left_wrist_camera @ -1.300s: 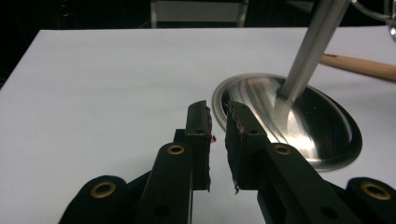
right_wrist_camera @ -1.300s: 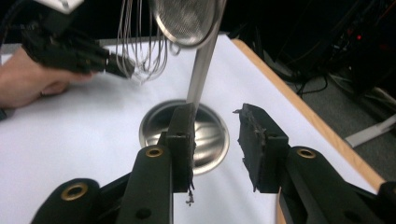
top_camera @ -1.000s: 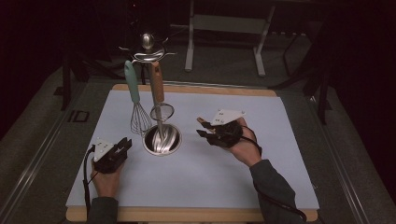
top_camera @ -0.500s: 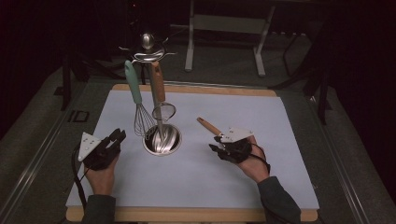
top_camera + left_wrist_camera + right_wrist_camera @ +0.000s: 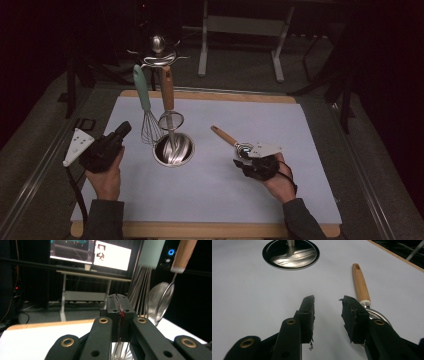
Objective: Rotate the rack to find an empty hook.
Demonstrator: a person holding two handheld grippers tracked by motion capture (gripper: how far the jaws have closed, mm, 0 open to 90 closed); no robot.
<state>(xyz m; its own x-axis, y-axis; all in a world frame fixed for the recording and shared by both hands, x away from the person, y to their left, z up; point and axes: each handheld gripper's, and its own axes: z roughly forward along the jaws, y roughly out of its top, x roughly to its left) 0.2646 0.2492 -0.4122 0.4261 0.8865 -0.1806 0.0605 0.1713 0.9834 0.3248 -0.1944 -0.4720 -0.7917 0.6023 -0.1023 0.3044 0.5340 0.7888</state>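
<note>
In the right gripper view, the strainer bowl at lower right is mostly hidden behind the right-hand jaw. In the left gripper view, the whisk and hanging strainer are blurred, their handles cut off by the top edge

Strainer flat on white mat, right of rack base.
Short wooden handle, pale tan, with hole at its far end; metal ferrule, then round wire bowl, mostly hidden in both high and right gripper views. Lies diagonally, handle toward far left of mat, bowl toward near side. Well apart from shiny round base, with bare mat between. Not lifted, not tilted; rests on mat along its whole length.
</note>
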